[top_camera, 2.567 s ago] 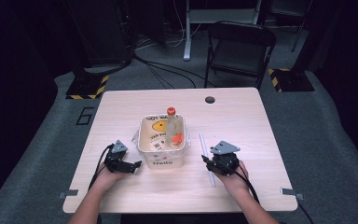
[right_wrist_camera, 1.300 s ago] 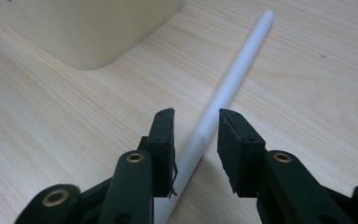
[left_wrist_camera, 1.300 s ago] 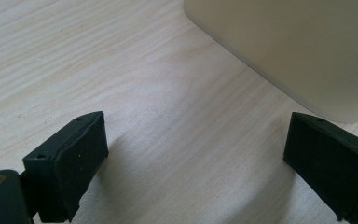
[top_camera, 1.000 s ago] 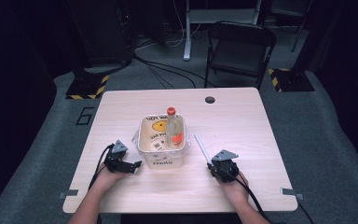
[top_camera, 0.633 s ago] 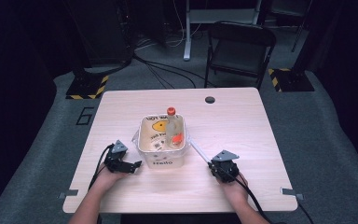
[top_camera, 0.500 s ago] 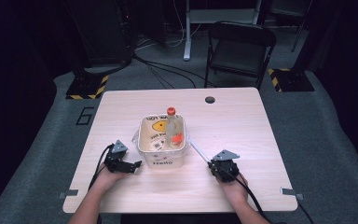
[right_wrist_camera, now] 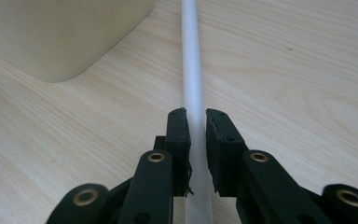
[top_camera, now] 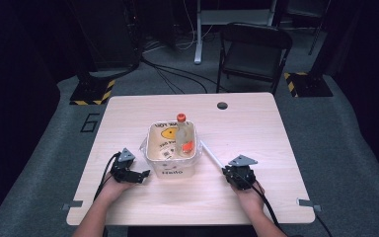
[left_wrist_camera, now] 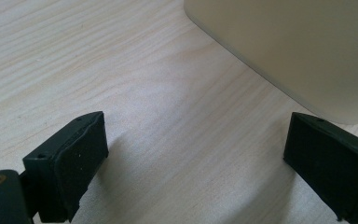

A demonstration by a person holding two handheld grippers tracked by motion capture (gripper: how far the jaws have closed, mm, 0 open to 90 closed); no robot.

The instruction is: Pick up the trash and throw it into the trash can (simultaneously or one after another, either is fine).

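Right gripper view puts us at the jaws first: our right gripper (right_wrist_camera: 196,128) is clamped on a thin white straw (right_wrist_camera: 189,60), one pad on each side of it, and the jaws have just been closing onto it. We pinch it near its end, probably so that the long free part can be steered like a pointer. From the jaws the straw runs straight ahead over the table (right_wrist_camera: 307,70) and passes just beside the rounded corner of the cream tub (right_wrist_camera: 60,32).

From above, the straw (top_camera: 211,152) slants from our right gripper (top_camera: 233,171) up toward the tub (top_camera: 171,168), where a clear bottle with an orange cap (top_camera: 183,136) stands inside. That slant suggests we are aiming the far tip at the bottle.

Our left gripper (left_wrist_camera: 200,154) rests with its jaws spread wide and nothing between them, the tub wall (left_wrist_camera: 289,51) just ahead, likely parked there to steady the tub.
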